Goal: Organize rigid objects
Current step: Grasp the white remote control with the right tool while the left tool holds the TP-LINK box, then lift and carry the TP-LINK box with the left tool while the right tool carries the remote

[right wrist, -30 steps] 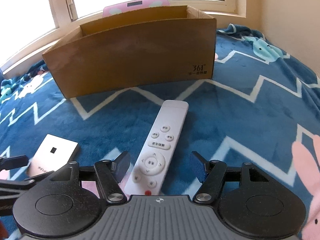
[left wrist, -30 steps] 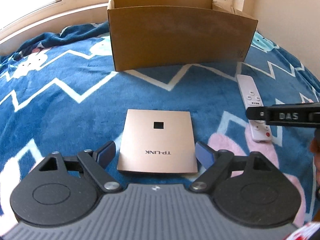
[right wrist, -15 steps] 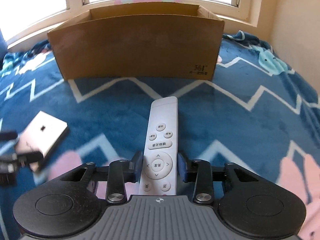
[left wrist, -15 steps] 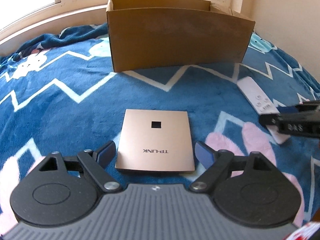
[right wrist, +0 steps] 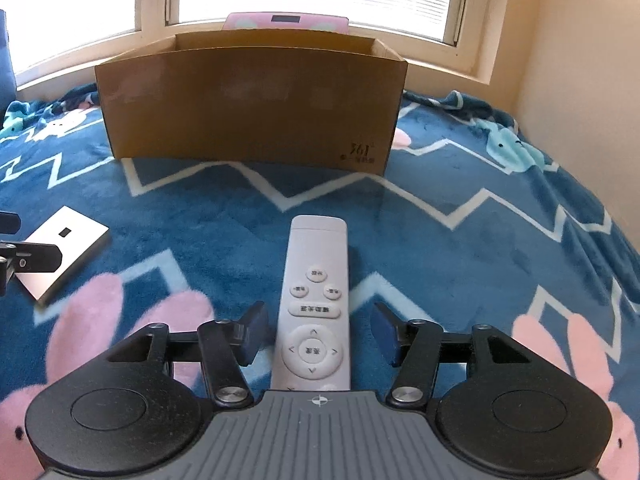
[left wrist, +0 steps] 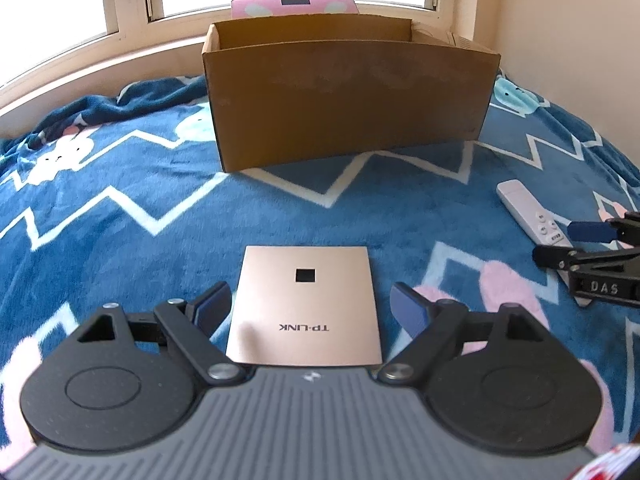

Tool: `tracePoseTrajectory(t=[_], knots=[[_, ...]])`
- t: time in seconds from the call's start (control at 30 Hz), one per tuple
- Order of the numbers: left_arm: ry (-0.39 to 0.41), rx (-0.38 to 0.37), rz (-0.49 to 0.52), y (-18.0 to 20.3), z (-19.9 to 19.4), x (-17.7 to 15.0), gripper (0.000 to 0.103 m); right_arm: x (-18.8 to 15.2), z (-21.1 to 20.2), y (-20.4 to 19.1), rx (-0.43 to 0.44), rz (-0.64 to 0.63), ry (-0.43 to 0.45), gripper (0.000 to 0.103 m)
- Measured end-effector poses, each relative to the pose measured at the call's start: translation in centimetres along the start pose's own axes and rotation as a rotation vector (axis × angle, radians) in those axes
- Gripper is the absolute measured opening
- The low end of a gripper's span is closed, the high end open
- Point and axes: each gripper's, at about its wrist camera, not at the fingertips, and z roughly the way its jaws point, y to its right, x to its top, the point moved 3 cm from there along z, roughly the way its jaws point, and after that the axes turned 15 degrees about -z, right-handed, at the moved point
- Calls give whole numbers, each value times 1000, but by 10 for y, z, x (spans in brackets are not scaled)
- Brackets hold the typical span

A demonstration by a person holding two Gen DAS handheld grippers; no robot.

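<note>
A flat rose-gold TP-LINK device [left wrist: 280, 280] lies on the blue blanket between the fingers of my left gripper [left wrist: 310, 302], which is open; neither pad touches it. A white remote [right wrist: 314, 300] lies lengthwise between the fingers of my right gripper [right wrist: 318, 324]. Its jaws are opening, with a gap on each side of the remote. An open cardboard box [left wrist: 348, 100] stands upright beyond both objects. In the left wrist view, the remote [left wrist: 528, 210] and my right gripper [left wrist: 564, 242] sit at the right edge. In the right wrist view, the TP-LINK device [right wrist: 68, 252] lies at the left.
A pink bathroom scale [left wrist: 294, 2] leans on the window sill behind the box [right wrist: 248, 108]. The patterned blanket [right wrist: 460, 200] covers the whole surface. A cream wall [right wrist: 580, 80] rises on the right, and windows run along the back.
My right gripper closed around the remote, then spread its fingers again; the remote now lies straight between them. That gripper shifted right in the left wrist view. The left gripper stayed put.
</note>
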Motion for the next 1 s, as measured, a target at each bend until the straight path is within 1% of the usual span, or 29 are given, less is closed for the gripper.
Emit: tracePoseTrajectory(t=[0.13,0.23,0.33,0.4,0.63,0.77,0.9,1.0], knots=[[15,-11,2,0,2,-1,84,-5,2,1,1,20,14,53],[19,-17,5,1,6,-2,84,-7,2,2,7,29,27,50],[24,-26,7,3,9,-3,84,-6,5,2,19,24,40,44],[25,-29,14,4,11,-3,84,-5,7,2,18,25,42,36],[21,-24,21,5,14,-7,84,-5,6,3,21,29,38,36],[29,-5,26,3,16,-10,84,-6,5,2,16,20,42,36],[34,0,14,-3,17,-8,84,-6,5,1,16,21,41,36],[16,-6,-5,-9,21,-8,84,-6,5,1,13,21,43,36]])
